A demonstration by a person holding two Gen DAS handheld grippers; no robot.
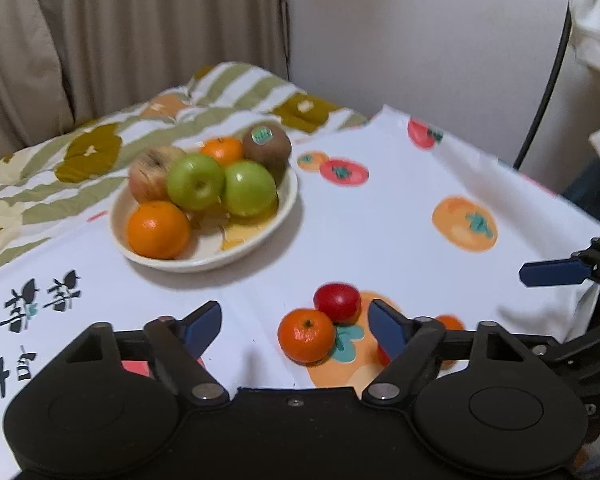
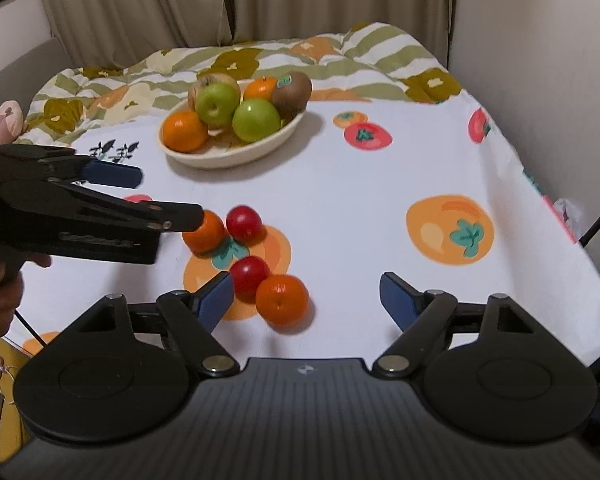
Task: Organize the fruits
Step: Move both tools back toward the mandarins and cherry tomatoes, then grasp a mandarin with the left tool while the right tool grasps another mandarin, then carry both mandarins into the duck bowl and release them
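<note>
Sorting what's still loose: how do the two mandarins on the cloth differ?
The far mandarin sits partly behind the left tongs; the near mandarin lies in full view before the right tongs. The near one looks larger, though it is closer. Each touches a red fruit; neither is gripped.

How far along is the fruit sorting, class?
Done: six fruits fill the cream oval bowl. In hand: nothing; left hand-held gripper and right hand-held gripper are open. Left: two small orange mandarins and two small red fruits on the persimmon-print tablecloth.
</note>
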